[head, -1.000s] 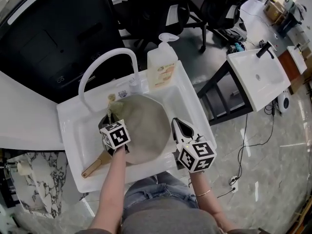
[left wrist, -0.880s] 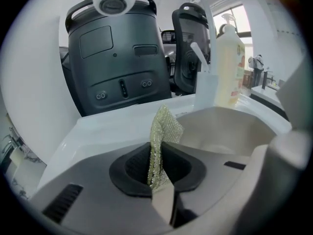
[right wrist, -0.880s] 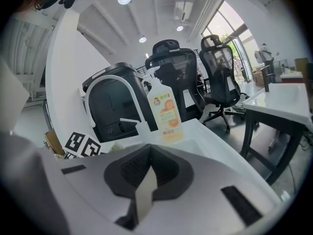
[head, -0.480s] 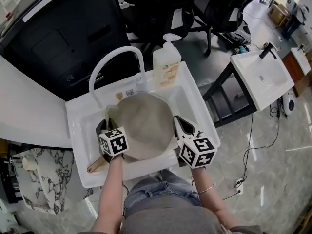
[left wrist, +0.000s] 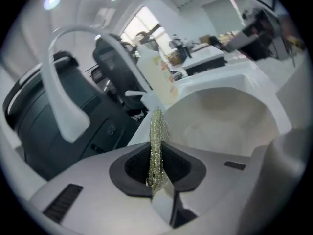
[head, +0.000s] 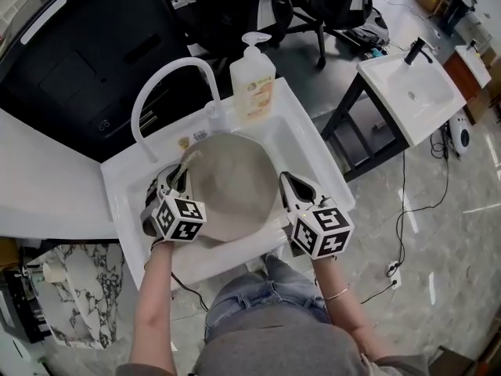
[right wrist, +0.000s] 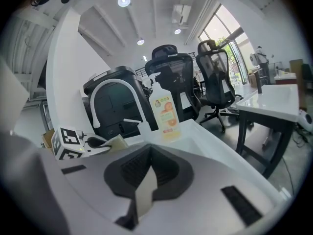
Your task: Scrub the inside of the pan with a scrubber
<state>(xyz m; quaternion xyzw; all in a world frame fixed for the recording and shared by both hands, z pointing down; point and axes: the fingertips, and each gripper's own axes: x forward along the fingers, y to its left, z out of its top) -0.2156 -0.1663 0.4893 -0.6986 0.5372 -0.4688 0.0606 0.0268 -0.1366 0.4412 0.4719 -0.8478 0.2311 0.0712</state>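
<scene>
A round pan (head: 231,190) with a pale grey inside lies in the white sink (head: 313,155). My left gripper (head: 178,180) hangs over the pan's left rim, shut on a thin yellow-green mesh scrubber (head: 188,161). In the left gripper view the scrubber (left wrist: 156,131) stands on edge between the jaws of the left gripper (left wrist: 155,173), with the pan (left wrist: 225,121) ahead to the right. My right gripper (head: 288,185) is at the pan's right rim. In the right gripper view the right gripper (right wrist: 151,168) has its pads together and nothing shows between them.
A soap pump bottle (head: 252,81) stands on the sink's far rim beside the arched white faucet (head: 168,81). A second white sink (head: 415,92) on a black stand is off to the right. Office chairs and a black cabinet stand behind. The person's body is close to the near edge.
My left gripper has shifted a little left and away with the scrubber, toward the pan's far-left rim. The pan's wooden handle no longer shows. The right gripper has stayed at the right rim.
</scene>
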